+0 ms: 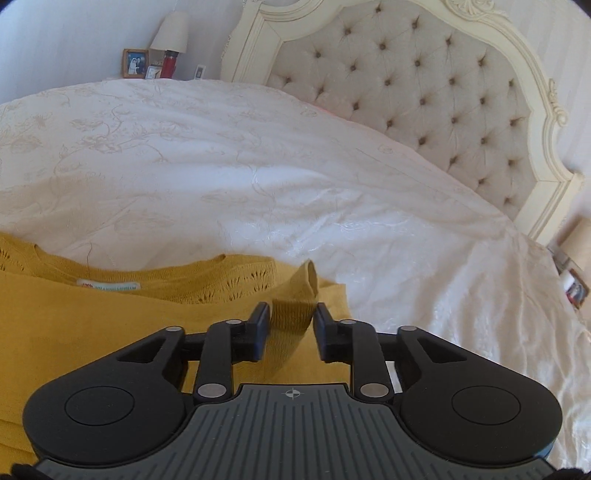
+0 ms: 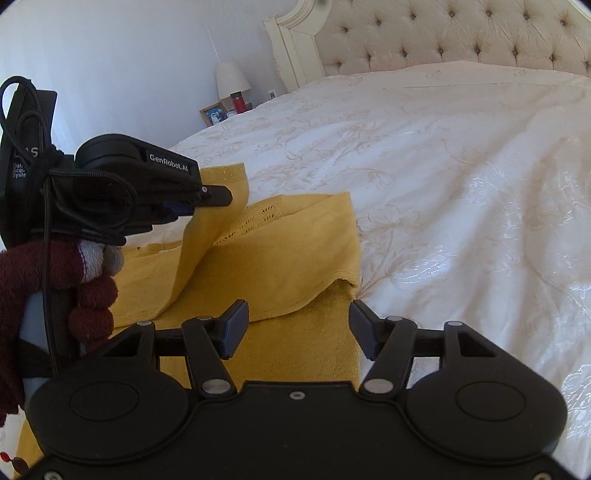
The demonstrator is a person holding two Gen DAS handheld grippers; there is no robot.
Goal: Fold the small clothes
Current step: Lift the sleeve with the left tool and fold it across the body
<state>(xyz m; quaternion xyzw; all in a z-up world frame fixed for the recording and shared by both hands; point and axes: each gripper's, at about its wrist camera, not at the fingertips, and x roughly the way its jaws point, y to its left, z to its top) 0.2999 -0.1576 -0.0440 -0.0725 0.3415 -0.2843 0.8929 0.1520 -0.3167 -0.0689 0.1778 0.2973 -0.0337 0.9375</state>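
A mustard-yellow knit top (image 1: 92, 325) lies on the white bedspread (image 1: 221, 166), neckline and label up. My left gripper (image 1: 291, 317) has a sleeve (image 1: 291, 314) of the top between its fingers and holds it lifted; a narrow gap shows on each side. In the right wrist view the left gripper (image 2: 214, 195) holds the raised sleeve (image 2: 218, 206) over the top (image 2: 288, 258). My right gripper (image 2: 295, 328) is open and empty, just above the folded edge of the top.
The tufted cream headboard (image 1: 424, 92) stands at the far end of the bed. A nightstand with a lamp (image 1: 171, 33), a red bottle (image 1: 170, 62) and a photo frame (image 1: 135, 62) is at the back left. Bedspread (image 2: 461, 184) extends to the right.
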